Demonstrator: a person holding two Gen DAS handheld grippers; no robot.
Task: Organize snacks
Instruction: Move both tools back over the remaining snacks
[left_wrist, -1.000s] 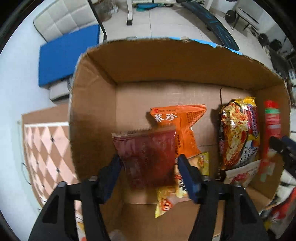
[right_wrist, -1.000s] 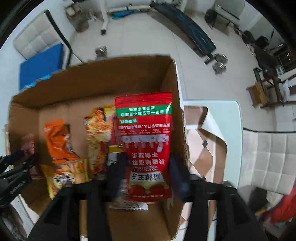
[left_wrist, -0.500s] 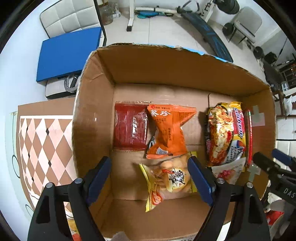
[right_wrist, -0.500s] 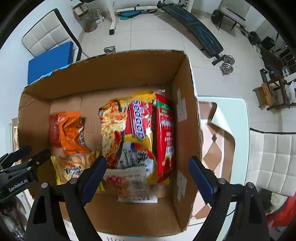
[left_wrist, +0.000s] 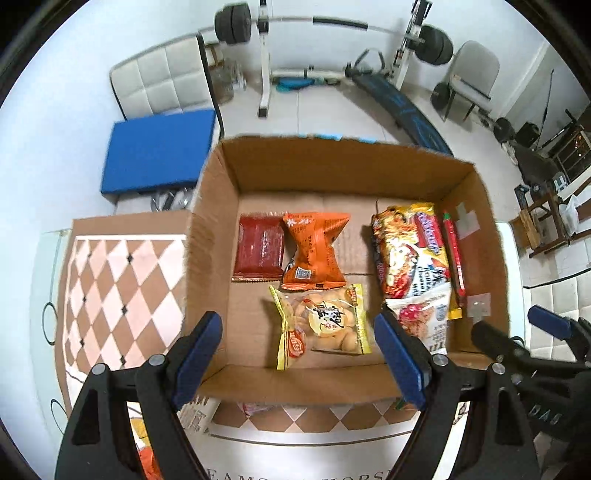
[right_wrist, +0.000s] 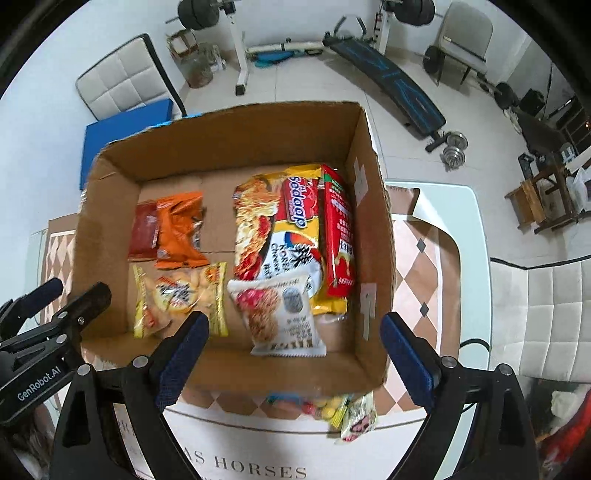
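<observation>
Both grippers hang above the open cardboard box (left_wrist: 476, 229), jaws spread wide and holding nothing: the left gripper (left_wrist: 299, 354) at the lower centre of its own frame, the right gripper (right_wrist: 295, 350) likewise in its frame.

Only the right wrist view shows the loose snack packets (right_wrist: 343, 410) on the table below the box's near wall, at lower centre.

The left view shows the dark red flat packet (left_wrist: 258, 251) face-on; in the right view it is half hidden under the crinkled orange pouch (right_wrist: 179, 229).

The glossy yellow biscuit bag (left_wrist: 325, 325) lies just below the orange pouch. At the right of the box, the noodle pack (right_wrist: 280, 221), the white sachet (right_wrist: 284, 317) overlapping its lower end and the slim red packet (right_wrist: 338, 229) lie together.
</observation>
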